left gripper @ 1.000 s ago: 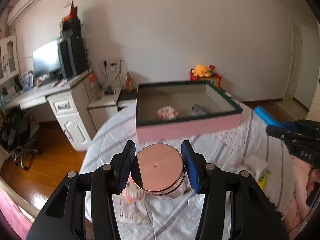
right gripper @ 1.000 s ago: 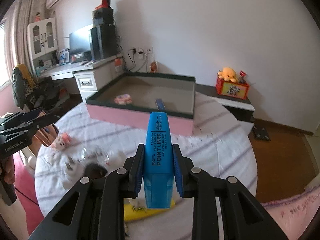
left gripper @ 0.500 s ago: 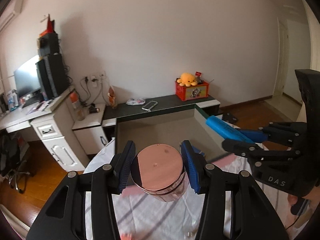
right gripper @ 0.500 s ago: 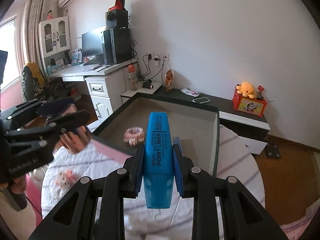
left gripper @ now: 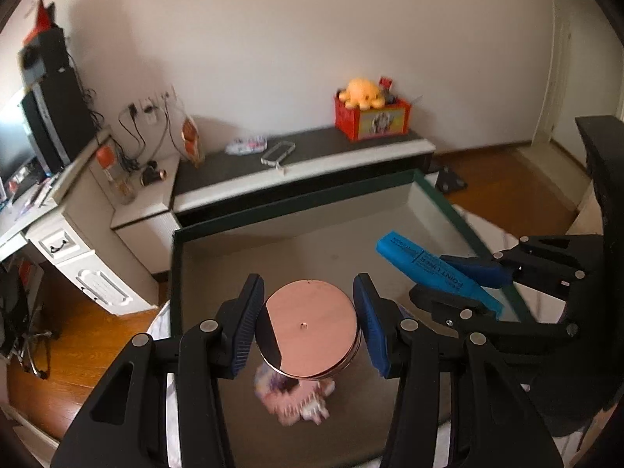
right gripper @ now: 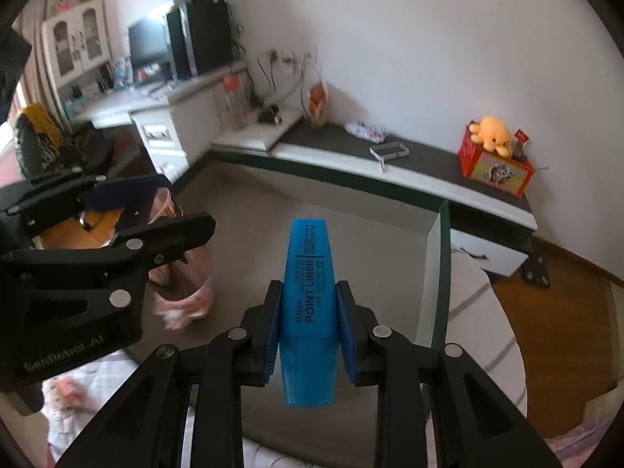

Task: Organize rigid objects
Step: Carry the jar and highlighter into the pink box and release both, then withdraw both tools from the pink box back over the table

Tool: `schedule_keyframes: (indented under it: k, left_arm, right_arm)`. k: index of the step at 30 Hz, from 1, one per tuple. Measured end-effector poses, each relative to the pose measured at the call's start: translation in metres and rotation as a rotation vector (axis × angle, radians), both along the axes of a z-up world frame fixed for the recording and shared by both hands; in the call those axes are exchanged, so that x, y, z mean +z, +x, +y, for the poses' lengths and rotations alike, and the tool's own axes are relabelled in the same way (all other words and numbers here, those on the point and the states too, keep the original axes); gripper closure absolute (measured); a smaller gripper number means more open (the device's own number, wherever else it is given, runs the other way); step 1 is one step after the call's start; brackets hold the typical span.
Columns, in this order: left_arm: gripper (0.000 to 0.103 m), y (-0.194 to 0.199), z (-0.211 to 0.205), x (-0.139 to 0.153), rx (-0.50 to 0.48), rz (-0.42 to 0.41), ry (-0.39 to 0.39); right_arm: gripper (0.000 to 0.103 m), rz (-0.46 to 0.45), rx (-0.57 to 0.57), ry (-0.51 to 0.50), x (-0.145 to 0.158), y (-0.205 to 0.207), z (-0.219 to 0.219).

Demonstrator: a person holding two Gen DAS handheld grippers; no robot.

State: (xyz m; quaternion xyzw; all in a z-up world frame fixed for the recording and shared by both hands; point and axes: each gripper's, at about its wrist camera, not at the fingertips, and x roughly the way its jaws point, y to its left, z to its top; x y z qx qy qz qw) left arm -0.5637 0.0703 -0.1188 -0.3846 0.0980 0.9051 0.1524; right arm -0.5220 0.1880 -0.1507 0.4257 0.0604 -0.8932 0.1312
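My left gripper [left gripper: 308, 323] is shut on a round jar with a copper-pink lid [left gripper: 308, 331] and holds it above the inside of the green-rimmed box [left gripper: 292, 202]. My right gripper [right gripper: 310, 327] is shut on a blue highlighter marked POINT LINER [right gripper: 308, 296], also over the box [right gripper: 442, 273]. In the left wrist view the right gripper [left gripper: 460, 284] and highlighter [left gripper: 425, 269] come in from the right. In the right wrist view the left gripper [right gripper: 148, 226] with the jar [right gripper: 163, 206] is at the left. A small pink object [left gripper: 296, 397] lies on the box floor under the jar.
The box sits on a round table with a white striped cloth [right gripper: 479, 331]. Behind it stand a low dark-topped cabinet [left gripper: 304, 163] with a phone [left gripper: 277, 152] and a red toy box with an orange plush [left gripper: 366, 113]. A white desk with a monitor [right gripper: 152, 43] is at the left.
Both grippers have moved forward and tipped down over the box, each still holding its object. The box floor now fills the lower part of both views.
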Motion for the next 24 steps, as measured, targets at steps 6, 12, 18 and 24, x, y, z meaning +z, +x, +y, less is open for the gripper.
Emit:
schedule_keyframes:
  k: [6,12,18,24]
  left_arm:
    - [0.055,-0.035,0.011,-0.031,0.022,-0.07,-0.05]
    - [0.056,-0.04,0.006,-0.043,0.047,-0.076,-0.048]
    - [0.017,-0.027,-0.008,-0.024,0.094,-0.017,-0.006]
    - [0.001,0.021,-0.04,0.008,0.146,0.068,0.072]
  right_arm:
    - [0.076,-0.074,-0.017,0.07,-0.018,-0.03,0.002]
    - [0.076,-0.094,-0.018,0.075,-0.026,-0.038,0.002]
    - [0.061,-0.059,-0.067,0.027,-0.013,-0.033,0.013]
    - [0.033,0.044,-0.086,-0.043,0.022,0.009,0.022]
